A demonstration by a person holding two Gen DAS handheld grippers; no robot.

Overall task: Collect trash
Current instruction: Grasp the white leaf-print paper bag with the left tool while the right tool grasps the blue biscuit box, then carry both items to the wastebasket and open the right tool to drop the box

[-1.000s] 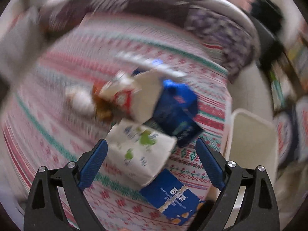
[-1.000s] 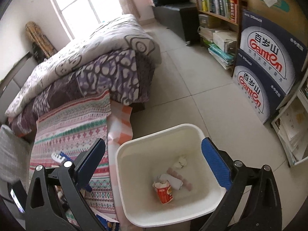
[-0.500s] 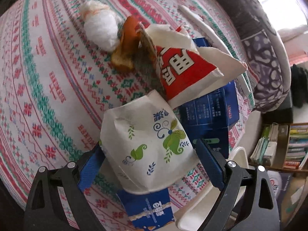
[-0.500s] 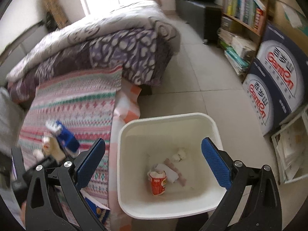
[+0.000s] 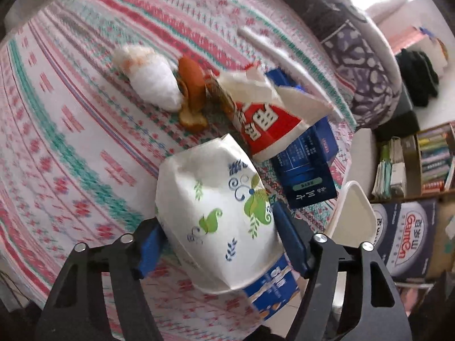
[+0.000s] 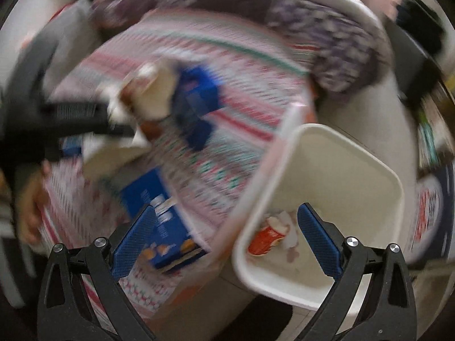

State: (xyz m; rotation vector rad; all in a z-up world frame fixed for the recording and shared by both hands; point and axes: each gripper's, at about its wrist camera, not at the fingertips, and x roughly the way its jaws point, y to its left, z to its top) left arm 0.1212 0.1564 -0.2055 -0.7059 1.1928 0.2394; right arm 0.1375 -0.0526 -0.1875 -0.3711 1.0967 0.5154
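- Since the earlier frame, left gripper (image 5: pixel 219 241) came down over the white floral paper bag (image 5: pixel 219 216); jaws just closing, pads against both its sides.
- Bag lies on patterned bedspread (image 5: pixel 71 142) among other trash.
- Right gripper (image 6: pixel 227 241) swung toward the bed, wide, empty.
- White bin (image 6: pixel 341 153) beside the bed.

Striped bedspread (image 5: pixel 85 147), white wad (image 5: pixel 150 82), orange peel (image 5: pixel 193 96), blue cartons (image 5: pixel 307 170), floral paper box (image 5: pixel 219 213)
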